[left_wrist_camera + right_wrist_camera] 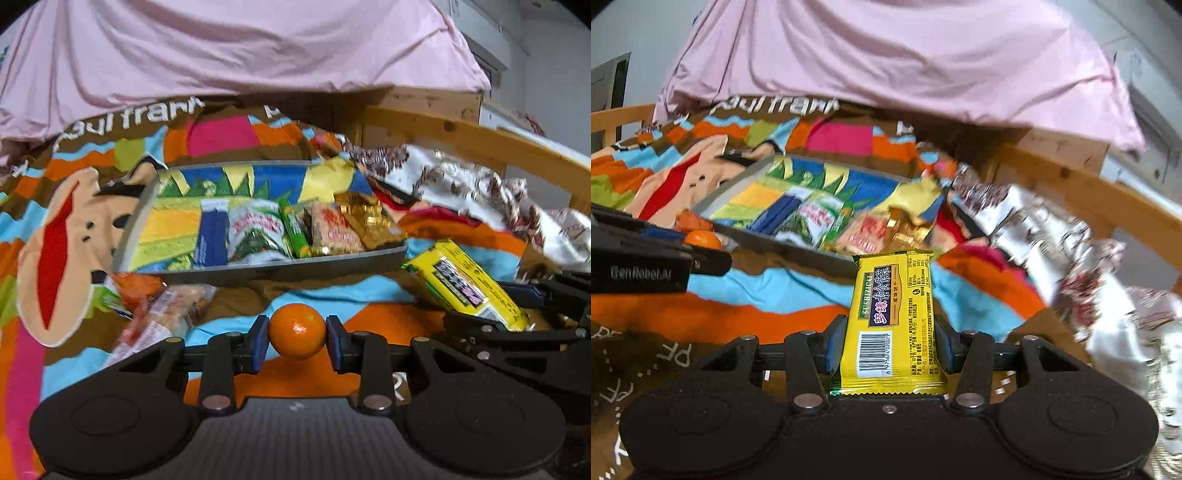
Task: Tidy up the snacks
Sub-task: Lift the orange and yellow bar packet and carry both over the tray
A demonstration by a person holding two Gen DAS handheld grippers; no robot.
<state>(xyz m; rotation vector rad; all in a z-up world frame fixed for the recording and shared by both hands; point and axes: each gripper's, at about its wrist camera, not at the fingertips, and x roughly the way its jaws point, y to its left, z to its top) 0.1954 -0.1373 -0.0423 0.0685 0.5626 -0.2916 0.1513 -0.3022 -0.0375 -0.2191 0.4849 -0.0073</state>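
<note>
My left gripper is shut on a small orange mandarin and holds it above the colourful blanket, in front of a grey tray. The tray holds several snack packets. My right gripper is shut on a yellow biscuit packet, barcode towards the camera. That packet and the right gripper also show at the right of the left wrist view. The left gripper with the mandarin shows at the left of the right wrist view, beside the tray.
A loose orange-and-clear snack wrapper lies on the blanket left of the mandarin. A pink sheet hangs behind the tray. A wooden bed rail and a crumpled patterned cloth are at the right.
</note>
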